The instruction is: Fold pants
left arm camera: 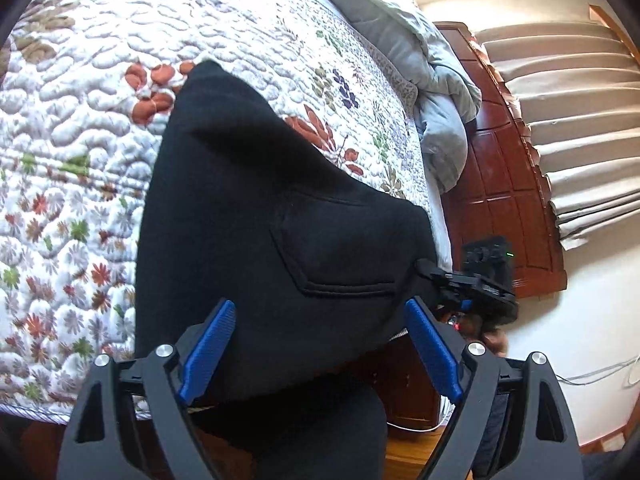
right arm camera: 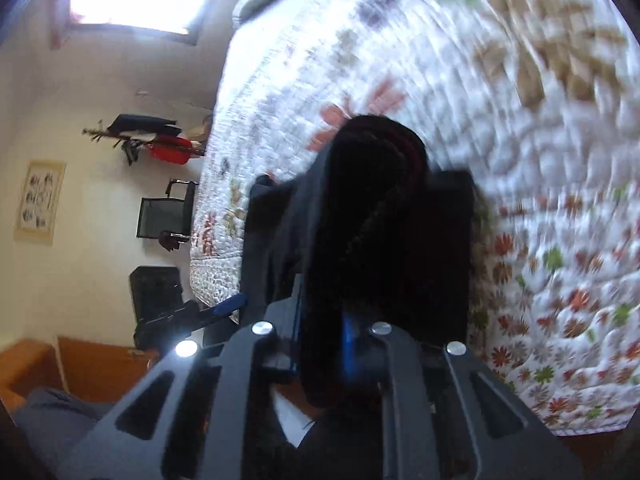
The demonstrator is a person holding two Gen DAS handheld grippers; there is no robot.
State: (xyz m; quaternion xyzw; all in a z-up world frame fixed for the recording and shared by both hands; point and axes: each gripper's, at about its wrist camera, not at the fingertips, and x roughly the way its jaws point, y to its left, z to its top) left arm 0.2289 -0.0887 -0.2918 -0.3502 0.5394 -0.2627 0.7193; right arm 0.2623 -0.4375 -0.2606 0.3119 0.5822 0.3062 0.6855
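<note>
Black pants (left arm camera: 256,216) lie on the floral quilt, waist end with a back pocket (left arm camera: 340,256) near the bed's front edge. My left gripper (left arm camera: 320,332) is open, its blue pads (left arm camera: 210,344) spread on either side of the waist fabric, not clamped. My right gripper (left arm camera: 424,270) shows in the left wrist view, pinching the waist's right corner. In the blurred right wrist view my right gripper (right arm camera: 320,340) is shut on a thick bunch of black pants fabric (right arm camera: 380,208) that fills the view. The left gripper's blue finger (right arm camera: 230,305) shows at the left there.
The floral quilt (left arm camera: 100,120) covers the bed. A grey duvet (left arm camera: 440,112) is heaped by the dark wooden headboard (left arm camera: 504,176). Curtains (left arm camera: 580,120) hang beyond. A black chair (right arm camera: 164,212) and a coat rack (right arm camera: 156,140) stand by the far wall. Wooden floor (left arm camera: 416,452) lies below.
</note>
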